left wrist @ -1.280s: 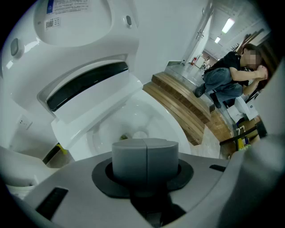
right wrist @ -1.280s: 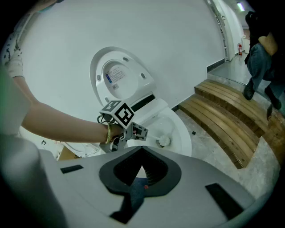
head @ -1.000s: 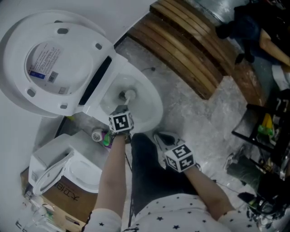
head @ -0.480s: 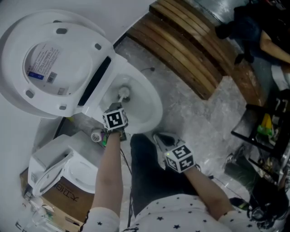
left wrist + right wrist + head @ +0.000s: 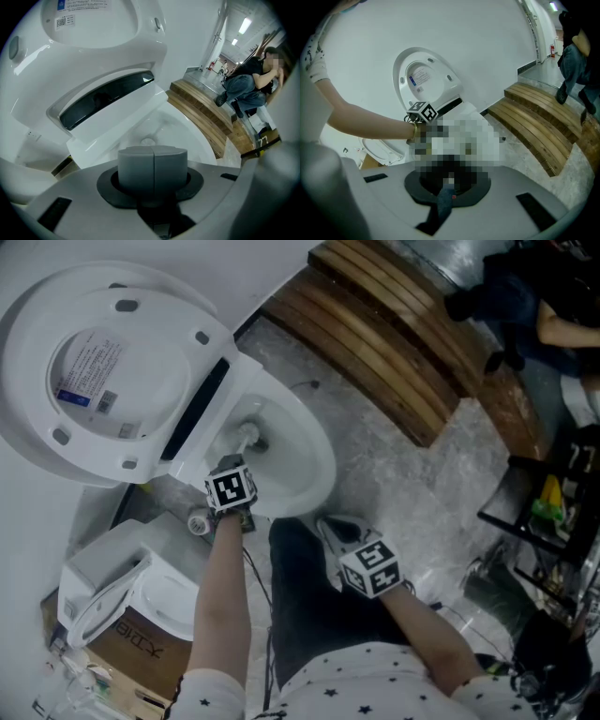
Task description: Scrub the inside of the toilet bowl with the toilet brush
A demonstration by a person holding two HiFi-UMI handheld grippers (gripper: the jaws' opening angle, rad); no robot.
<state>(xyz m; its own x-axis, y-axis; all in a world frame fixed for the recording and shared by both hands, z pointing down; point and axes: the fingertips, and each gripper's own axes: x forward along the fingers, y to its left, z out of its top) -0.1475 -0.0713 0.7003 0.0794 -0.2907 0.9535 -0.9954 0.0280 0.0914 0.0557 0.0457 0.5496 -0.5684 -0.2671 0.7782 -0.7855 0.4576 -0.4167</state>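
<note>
Both jaws of the left gripper (image 5: 153, 168) clamp the toilet brush (image 5: 247, 435) inside the toilet bowl (image 5: 314, 457); the right gripper's (image 5: 371, 567) grip cannot be told.

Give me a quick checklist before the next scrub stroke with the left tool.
1. Toilet lid raised clear of the opening: ok.
2. Toilet brush head inside the toilet bowl: ok.
3. Left tool shut on the brush: ok, jaws together, brush running from it into the bowl.
4. Bristles pressing on the porcelain: cannot tell.
5. Right tool clear of the bowl: ok, held back beside it.
6. Right tool's jaws: cannot tell, its view is blurred there.
</note>
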